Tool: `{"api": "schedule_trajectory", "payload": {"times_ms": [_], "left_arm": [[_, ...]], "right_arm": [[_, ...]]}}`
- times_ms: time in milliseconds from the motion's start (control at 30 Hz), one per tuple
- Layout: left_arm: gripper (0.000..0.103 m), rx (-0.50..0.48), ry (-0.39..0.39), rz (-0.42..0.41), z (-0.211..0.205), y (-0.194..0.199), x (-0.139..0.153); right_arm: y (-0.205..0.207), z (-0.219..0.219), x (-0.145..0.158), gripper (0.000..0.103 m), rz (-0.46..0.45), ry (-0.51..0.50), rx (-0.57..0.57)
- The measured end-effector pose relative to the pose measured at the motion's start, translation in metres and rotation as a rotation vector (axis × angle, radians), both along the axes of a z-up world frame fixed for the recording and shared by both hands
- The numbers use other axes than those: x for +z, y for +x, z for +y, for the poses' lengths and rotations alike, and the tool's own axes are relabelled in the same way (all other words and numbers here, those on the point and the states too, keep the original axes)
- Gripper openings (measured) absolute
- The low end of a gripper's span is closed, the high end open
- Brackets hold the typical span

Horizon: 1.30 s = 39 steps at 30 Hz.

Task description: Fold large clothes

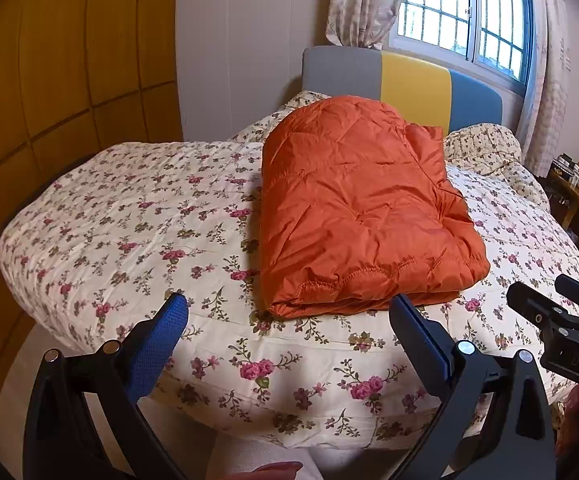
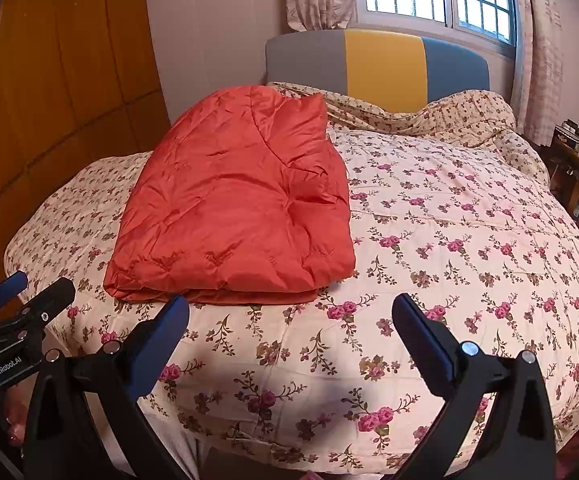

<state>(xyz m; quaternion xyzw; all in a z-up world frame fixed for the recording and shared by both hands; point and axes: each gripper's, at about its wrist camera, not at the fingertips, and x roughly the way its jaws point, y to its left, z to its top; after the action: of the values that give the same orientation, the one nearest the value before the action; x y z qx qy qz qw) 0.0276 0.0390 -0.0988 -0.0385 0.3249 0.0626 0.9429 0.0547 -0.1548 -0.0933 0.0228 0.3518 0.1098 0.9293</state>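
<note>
Left wrist view: flowery bed (image 1: 129,240), orange puffy jacket (image 1: 361,208) folded in the middle. Left gripper (image 1: 289,312) just short of it, fingers wide apart, empty.

Right wrist view: jacket (image 2: 233,200) left of right gripper (image 2: 291,312), fingers apart too. Best to press flat, tidy edges gently.

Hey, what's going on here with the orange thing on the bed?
A person holds a two-finger gripper in each hand over a bed with a floral quilt. The orange puffy jacket lies on the quilt folded into a compact bundle. The left gripper and right gripper are both open, empty, and short of the jacket's near edge, touching nothing.
</note>
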Motion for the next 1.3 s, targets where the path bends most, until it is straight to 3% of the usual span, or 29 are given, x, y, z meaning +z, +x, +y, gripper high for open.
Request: {"api": "schedule_trajectory", "payload": {"times_ms": [1300], "left_arm": [[0.1,-0.02,-0.011,0.008,-0.0035,0.0004,-0.0018]], "right_arm": [[0.0031,0.0018,-0.0052,0.101,0.032,0.015,0.01]]}}
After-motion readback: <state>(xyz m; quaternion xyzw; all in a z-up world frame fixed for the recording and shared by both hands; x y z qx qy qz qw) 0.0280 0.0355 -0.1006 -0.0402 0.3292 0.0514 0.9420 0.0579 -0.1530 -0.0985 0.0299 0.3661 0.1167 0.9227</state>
